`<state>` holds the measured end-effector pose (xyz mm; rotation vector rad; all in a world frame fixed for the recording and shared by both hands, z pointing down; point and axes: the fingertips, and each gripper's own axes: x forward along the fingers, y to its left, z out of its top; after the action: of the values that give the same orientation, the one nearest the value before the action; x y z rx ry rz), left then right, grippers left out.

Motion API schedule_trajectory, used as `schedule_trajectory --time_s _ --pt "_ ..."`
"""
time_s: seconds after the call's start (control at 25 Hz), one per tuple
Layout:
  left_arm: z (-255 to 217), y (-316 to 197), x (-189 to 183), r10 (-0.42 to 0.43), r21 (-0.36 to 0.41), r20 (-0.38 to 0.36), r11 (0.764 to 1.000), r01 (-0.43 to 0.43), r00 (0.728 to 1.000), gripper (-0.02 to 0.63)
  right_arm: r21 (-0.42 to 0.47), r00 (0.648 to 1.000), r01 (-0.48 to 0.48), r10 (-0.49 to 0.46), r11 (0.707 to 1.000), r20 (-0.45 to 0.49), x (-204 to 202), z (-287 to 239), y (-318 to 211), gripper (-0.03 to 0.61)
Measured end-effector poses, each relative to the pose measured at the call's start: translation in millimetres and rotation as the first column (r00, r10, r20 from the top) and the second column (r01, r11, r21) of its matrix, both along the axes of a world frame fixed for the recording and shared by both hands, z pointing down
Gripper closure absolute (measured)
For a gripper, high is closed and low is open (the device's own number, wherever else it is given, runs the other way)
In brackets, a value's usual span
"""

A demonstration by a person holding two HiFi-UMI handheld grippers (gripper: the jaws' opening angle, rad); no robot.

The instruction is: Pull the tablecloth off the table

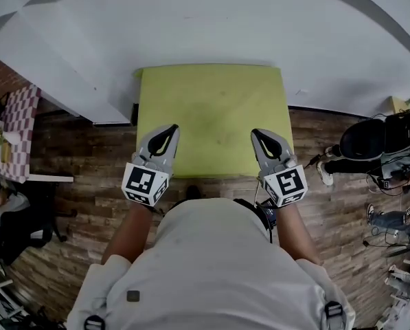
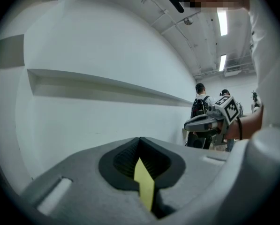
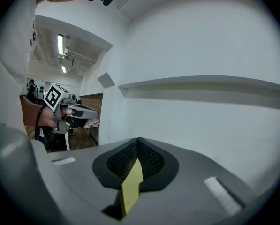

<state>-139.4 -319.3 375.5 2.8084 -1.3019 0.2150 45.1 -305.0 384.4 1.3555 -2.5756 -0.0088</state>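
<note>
Left tongs and right tongs are clenched on the near edge of the yellow-green tablecloth, which is spread over the hidden tabletop. It looks thin, light and limp, so I judge these edge pinches suit it.

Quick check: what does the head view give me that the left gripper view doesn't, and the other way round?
Head view only: the whole tablecloth spread flat, with the wooden floor around it. Left gripper view only: the left gripper shut on a fold of the yellow-green cloth, and people standing in the background. Both: the right gripper and the cloth itself.
</note>
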Motion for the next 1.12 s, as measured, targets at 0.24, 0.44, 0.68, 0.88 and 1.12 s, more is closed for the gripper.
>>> schedule_trajectory --time_s 0.24,0.44,0.68,0.88,1.12 --pt "18 -19 -17 0.048 -0.049 -0.006 0.998 -0.048 0.999 0.611 -0.036 0.998 -0.062 0.062 0.997 -0.013 -15 12 -8 0.567" --pt "33 -29 -15 0.065 -0.084 -0.004 0.994 -0.065 0.998 0.609 -0.074 0.997 -0.081 0.08 0.994 -0.017 -13 29 -19 0.566" --pt "61 -51 -12 0.035 -0.154 0.017 0.988 -0.032 0.999 0.589 -0.147 0.995 -0.1 0.097 0.984 -0.025 4 62 -44 0.546" --pt "96 -70 -7 0.003 -0.241 0.03 0.971 0.004 1.0 0.539 -0.228 0.995 -0.099 0.09 0.969 -0.049 19 100 -61 0.51" --pt "150 -85 6 -0.022 -0.352 0.083 0.935 0.05 0.996 0.446 -0.361 0.993 -0.105 0.076 0.927 -0.093 46 161 -77 0.452"
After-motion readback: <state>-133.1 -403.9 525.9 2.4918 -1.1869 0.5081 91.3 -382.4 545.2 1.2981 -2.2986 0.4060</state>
